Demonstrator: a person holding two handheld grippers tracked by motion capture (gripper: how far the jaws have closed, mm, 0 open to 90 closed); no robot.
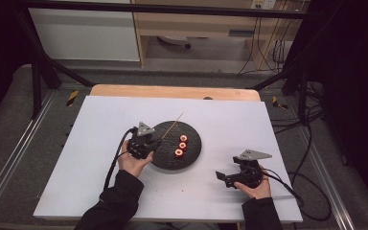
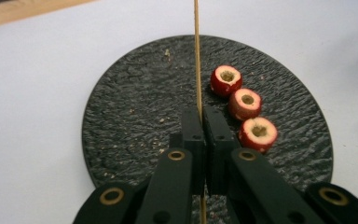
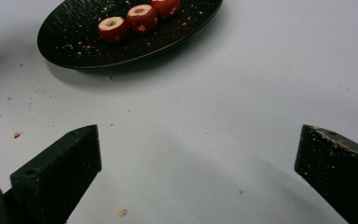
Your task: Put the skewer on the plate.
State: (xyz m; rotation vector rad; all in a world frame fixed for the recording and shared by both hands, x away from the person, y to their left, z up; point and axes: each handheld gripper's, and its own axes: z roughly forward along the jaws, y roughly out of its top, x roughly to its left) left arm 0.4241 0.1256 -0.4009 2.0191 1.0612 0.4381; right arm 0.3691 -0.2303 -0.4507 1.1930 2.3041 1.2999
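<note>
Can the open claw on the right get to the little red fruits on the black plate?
Probably yes. The right claw is open and empty, and bare white table lies between it and the round black plate. The three small red cored fruits sit uncovered; the thin wooden skewer stands beside them.

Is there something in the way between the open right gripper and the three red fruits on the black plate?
Nothing visible blocks it. Between the right gripper and the red fruits lie only bare white table with crumbs and the plate rim. The left gripper holds the skewer beside them.
</note>
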